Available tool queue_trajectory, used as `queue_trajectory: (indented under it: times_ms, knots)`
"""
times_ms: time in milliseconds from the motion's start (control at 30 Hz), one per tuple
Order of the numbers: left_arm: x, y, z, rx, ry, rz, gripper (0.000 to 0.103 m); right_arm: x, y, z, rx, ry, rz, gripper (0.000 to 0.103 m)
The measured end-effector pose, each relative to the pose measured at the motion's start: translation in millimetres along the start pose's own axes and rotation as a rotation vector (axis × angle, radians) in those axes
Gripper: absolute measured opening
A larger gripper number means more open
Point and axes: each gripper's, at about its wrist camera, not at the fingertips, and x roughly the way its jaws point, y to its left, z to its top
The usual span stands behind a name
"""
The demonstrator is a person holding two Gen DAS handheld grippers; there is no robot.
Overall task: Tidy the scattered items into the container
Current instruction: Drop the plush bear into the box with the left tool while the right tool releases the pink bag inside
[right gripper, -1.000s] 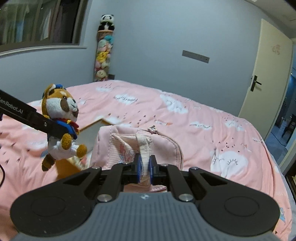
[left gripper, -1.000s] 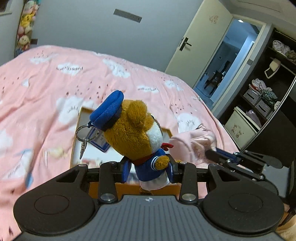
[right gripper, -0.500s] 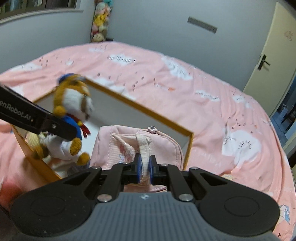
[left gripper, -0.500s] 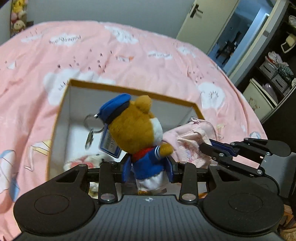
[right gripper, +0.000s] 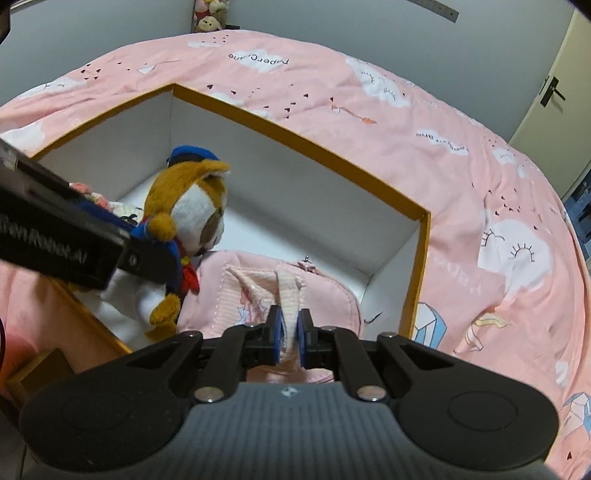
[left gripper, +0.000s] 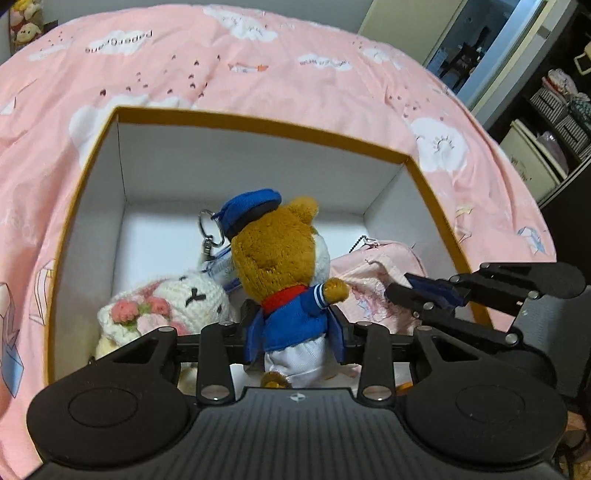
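Note:
An open box (left gripper: pixel 258 123) with an orange rim and white inside lies on the bed; it also shows in the right wrist view (right gripper: pixel 306 149). My left gripper (left gripper: pixel 295 334) is shut on a brown plush bear (left gripper: pixel 284 254) in a blue sailor suit and cap, held inside the box. My right gripper (right gripper: pixel 290 334) is shut on the strap of a pink pouch (right gripper: pixel 280 284), which is low in the box beside the bear (right gripper: pixel 192 218). The pouch (left gripper: pixel 373 273) touches the bear's arm. A white crocheted bunny (left gripper: pixel 173 299) lies in the box's near left corner.
The pink cloud-print bedspread (left gripper: pixel 221 62) surrounds the box. A dark shelf unit with baskets (left gripper: pixel 554 110) and an open doorway (left gripper: pixel 480 40) stand to the right. A cream door (right gripper: pixel 550 96) and a hanging stack of plush toys (right gripper: pixel 210 14) are at the far wall.
Both grippers have tilted down and dropped into the box with their loads. The bear and pouch are now low inside it, and the bunny has come into view.

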Motion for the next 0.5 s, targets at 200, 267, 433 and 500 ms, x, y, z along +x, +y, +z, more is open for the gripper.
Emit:
queue_trajectory:
  times_ms: [200, 267, 433, 500]
  knots:
    - [7.3, 2.8, -2.3, -0.016, 0.008, 0.005, 0.042, 7.2, -2.8, 0.0, 0.021, 0.027, 0.013, 0.009]
    - [6.4, 3.3, -2.4, -0.017, 0.008, 0.005, 0.042, 8.6, -4.2, -0.2, 0.033, 0.031, 0.017, 0.01]
    - [1.1, 2.9, -1.3, -0.011, -0.014, 0.019, 0.046, 9.2, -5.5, -1.0, 0.055, 0.034, 0.016, 0.013]
    - [-0.3, 3.5, -1.1, -0.01, -0.015, 0.022, 0.049, 8.1, -5.2, -0.9, 0.055, 0.031, 0.015, 0.013]
